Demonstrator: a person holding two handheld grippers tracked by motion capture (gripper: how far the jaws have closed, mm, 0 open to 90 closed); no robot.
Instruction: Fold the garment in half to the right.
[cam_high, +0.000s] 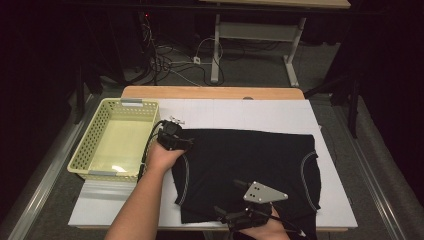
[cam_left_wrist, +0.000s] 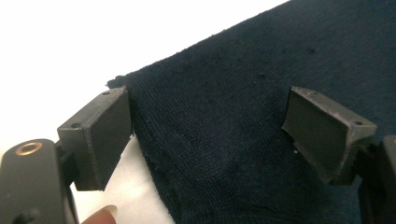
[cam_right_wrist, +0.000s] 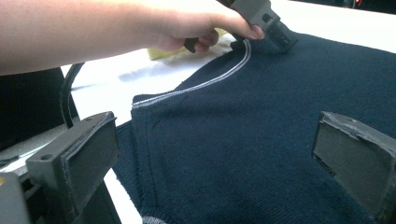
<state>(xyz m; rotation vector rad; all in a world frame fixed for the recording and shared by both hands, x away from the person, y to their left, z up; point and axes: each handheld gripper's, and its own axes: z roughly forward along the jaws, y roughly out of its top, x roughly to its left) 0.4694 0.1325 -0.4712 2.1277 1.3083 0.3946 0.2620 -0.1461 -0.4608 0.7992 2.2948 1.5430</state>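
A dark navy knit garment (cam_high: 250, 160) with light trim lies flat on the white table cover (cam_high: 240, 112). My left gripper (cam_high: 181, 141) sits at its far left corner. In the left gripper view the jaws (cam_left_wrist: 210, 135) stand apart, with the fabric's corner (cam_left_wrist: 219, 154) lying between them and neither pad pressing on it. My right gripper (cam_high: 229, 196) hovers over the near edge of the garment and points toward the left hand. Its jaws (cam_right_wrist: 224, 158) are wide open above the cloth (cam_right_wrist: 243, 130). The right gripper view also shows the left gripper (cam_right_wrist: 268, 23) resting on the garment's trimmed edge.
A pale yellow plastic basket (cam_high: 100, 125) stands at the table's left side, just beside the left hand. Bare white cover runs along the far edge and the left of the garment. Cables and table legs lie on the floor beyond.
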